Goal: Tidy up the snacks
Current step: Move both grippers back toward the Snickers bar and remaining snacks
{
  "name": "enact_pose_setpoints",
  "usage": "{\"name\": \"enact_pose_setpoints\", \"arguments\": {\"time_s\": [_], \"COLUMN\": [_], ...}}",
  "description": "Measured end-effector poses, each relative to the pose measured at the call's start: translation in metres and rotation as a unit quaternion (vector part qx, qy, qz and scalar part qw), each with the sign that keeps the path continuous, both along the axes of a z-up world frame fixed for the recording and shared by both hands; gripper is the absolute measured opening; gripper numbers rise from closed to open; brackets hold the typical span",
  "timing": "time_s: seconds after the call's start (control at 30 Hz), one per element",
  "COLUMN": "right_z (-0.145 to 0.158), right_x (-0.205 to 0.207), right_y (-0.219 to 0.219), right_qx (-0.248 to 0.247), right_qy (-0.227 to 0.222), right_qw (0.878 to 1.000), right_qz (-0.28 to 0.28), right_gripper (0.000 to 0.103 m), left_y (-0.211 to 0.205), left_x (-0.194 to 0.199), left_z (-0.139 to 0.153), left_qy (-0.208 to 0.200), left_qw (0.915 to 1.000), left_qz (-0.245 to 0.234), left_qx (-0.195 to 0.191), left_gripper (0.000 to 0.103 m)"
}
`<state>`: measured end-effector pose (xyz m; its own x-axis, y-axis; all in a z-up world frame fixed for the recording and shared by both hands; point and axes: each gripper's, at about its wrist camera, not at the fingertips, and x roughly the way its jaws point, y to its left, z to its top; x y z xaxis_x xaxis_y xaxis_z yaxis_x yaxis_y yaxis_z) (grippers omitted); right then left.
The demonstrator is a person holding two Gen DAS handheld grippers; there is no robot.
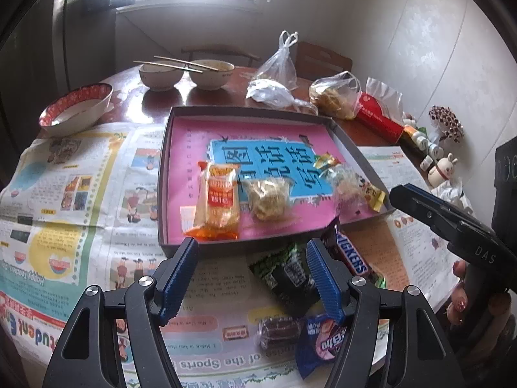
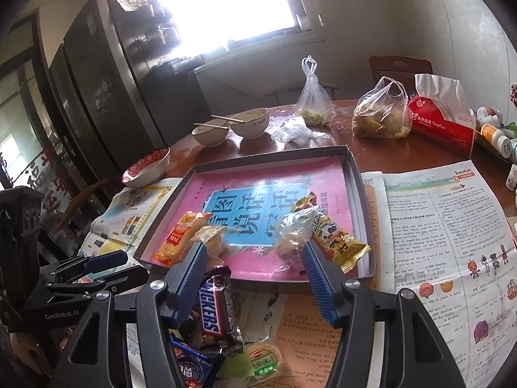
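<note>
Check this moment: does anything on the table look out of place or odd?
Yes. Used bowls with chopsticks across them sit behind the tray, and loose plastic bags crowd the far edge. Several snacks, including the Snickers bar, lie outside the tray on the newspaper.

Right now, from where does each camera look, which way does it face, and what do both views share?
Left wrist: sits behind the open left gripper, facing the tray and far bowls; the right gripper and hand show at right.
Right wrist: sits behind the open right gripper, facing the tray; the left gripper shows at left.
Shared: tray, Snickers bar, newspaper.
</note>
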<state>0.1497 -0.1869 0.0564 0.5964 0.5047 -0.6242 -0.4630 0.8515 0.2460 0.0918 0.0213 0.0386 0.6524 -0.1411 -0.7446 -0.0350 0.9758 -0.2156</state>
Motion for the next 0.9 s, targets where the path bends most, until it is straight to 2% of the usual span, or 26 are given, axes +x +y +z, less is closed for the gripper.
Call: {"name": "enact_pose_setpoints", "arguments": {"time_s": [0.9], "right_z": [-0.021], "right_x": [-0.026], "right_y": [0.022], "right_qx": [-0.036], "right_qy": [0.013], "right_qw": [0.999], "right_qz": [0.039], "right_gripper": [0.061], "left_y": [-0.014], "left_x": [-0.033], "left_z": [-0.039], "left_qy": [0.057], "left_qw": [0.9976], "left_qz": [-0.031], "left_qx": [0.022], "left_gripper": [0.071]}}
